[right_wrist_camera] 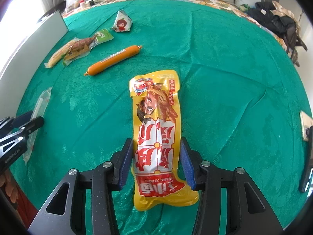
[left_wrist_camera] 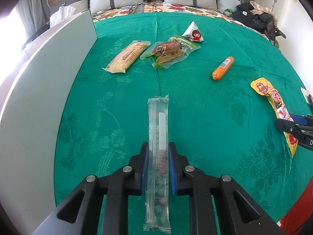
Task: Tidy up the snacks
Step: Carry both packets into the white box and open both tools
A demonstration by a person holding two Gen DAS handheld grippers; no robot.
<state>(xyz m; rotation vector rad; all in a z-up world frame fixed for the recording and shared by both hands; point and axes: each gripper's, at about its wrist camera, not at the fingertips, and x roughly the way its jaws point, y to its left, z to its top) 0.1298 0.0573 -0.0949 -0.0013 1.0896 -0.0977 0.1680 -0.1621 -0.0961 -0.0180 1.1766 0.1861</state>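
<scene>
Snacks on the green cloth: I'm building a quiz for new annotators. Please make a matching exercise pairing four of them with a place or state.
Things:
1. clear plastic stick packet
2. yellow and red vacuum pouch
3. orange sausage stick
4. white triangular packet with a cartoon girl

Places or states:
A. lying free between the triangular packet and the yellow pouch
B. between the fingers of the right gripper
C. farthest back, behind the brown meat pack
D. between the fingers of the left gripper

Pairs: 1-D, 2-B, 3-A, 4-C

Left gripper (left_wrist_camera: pixel 158 154) clamped on a packet, right gripper (right_wrist_camera: pixel 156 150) straddling another, pads apart
</scene>
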